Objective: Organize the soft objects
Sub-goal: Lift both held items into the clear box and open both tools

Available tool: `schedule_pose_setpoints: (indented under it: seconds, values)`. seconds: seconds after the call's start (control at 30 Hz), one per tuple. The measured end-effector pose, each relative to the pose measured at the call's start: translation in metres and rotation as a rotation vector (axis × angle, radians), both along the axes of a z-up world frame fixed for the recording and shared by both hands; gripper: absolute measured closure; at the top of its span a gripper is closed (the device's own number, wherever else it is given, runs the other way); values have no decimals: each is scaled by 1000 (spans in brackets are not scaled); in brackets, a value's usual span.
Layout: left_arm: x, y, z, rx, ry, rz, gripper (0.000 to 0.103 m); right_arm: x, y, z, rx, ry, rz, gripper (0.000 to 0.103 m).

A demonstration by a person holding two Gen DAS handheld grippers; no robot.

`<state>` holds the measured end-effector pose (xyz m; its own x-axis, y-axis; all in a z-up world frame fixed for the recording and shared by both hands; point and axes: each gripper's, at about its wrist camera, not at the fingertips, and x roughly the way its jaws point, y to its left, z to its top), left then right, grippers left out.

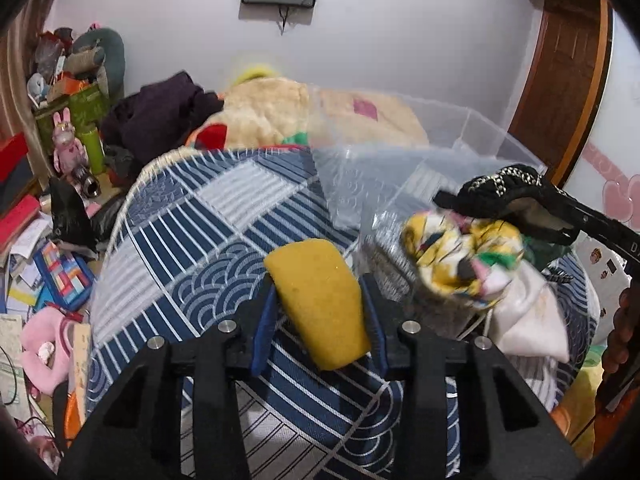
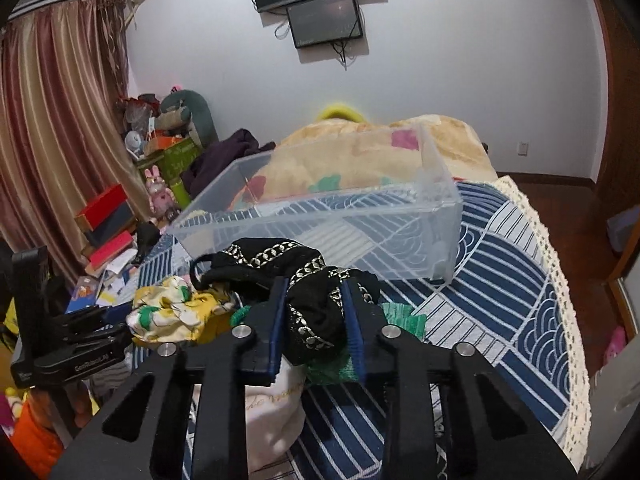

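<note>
My left gripper (image 1: 320, 300) is shut on a yellow sponge (image 1: 320, 300), held above the blue patterned cloth (image 1: 200, 232). My right gripper (image 2: 314, 312) is shut on a black cloth with gold chain trim (image 2: 304, 280); the same cloth shows in the left wrist view (image 1: 496, 192), lifted over the pile. A yellow floral cloth (image 2: 176, 312) (image 1: 456, 256), a green cloth (image 2: 400, 314) and a white bag (image 2: 276, 408) (image 1: 528, 320) lie in a pile under it. A clear plastic bin (image 2: 320, 216) (image 1: 460, 148) stands just beyond the pile and looks empty.
A cream blanket (image 2: 360, 152) and a dark garment (image 2: 228, 156) lie behind the bin. Boxes, books and toys crowd the floor at the left (image 1: 44, 272). The cloth's lace edge (image 2: 560, 280) drops to a wooden floor at the right.
</note>
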<state>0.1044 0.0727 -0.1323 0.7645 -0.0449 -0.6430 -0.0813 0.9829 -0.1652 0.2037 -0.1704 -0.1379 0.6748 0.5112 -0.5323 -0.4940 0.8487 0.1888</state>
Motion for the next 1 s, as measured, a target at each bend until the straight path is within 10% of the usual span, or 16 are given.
schedule_pose_setpoints:
  seconds: [0.47, 1.0]
  values:
    - [8, -13, 88, 40, -232, -63, 63, -16, -16, 61, 73, -207, -41, 81]
    - [109, -12, 73, 57, -98, -98, 63, 47, 15, 64, -9, -201, -95, 81]
